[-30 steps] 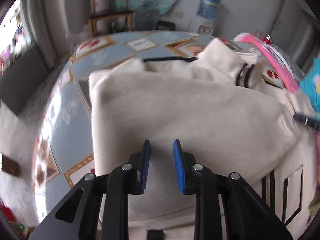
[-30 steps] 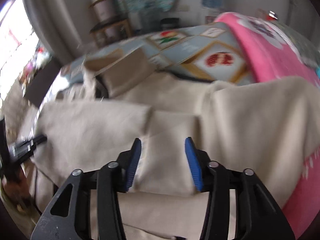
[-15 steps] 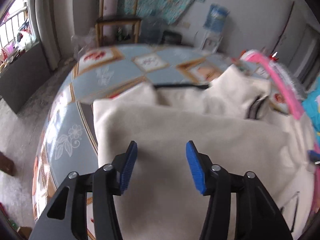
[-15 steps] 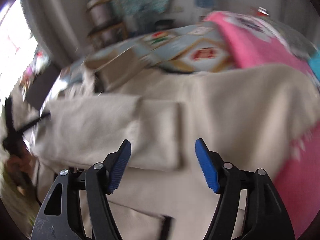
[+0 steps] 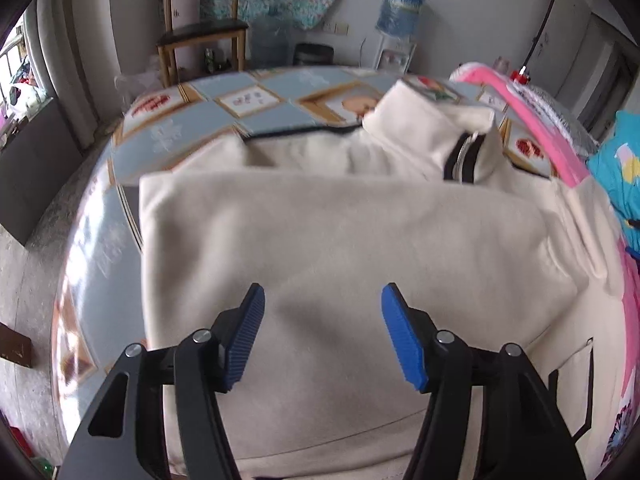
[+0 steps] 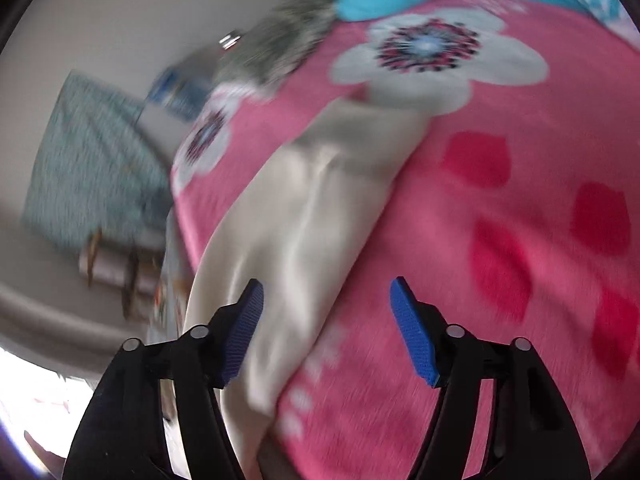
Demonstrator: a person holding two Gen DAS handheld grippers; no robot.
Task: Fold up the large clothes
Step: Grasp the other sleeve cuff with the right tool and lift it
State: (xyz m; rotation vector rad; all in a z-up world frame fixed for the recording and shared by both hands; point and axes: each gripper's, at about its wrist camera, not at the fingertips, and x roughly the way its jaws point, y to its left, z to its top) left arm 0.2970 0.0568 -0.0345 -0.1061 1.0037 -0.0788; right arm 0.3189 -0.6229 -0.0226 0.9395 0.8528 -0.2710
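A cream fleece zip-collar jacket (image 5: 340, 248) lies spread over a bed's blue patchwork-print sheet (image 5: 256, 100), beside a pink flower-print blanket (image 6: 500, 208), with a wooden chair (image 5: 200, 36) and a water dispenser (image 5: 400, 20) by the far wall. The right wrist view is blurred and tilted, showing only one cream sleeve (image 6: 312, 208) across the blanket. The left tool (image 5: 322, 334) hangs above the jacket, its jaws opening and empty; the right tool (image 6: 326, 330), above the sleeve, has its jaws apart, closing slightly, gripping nothing.
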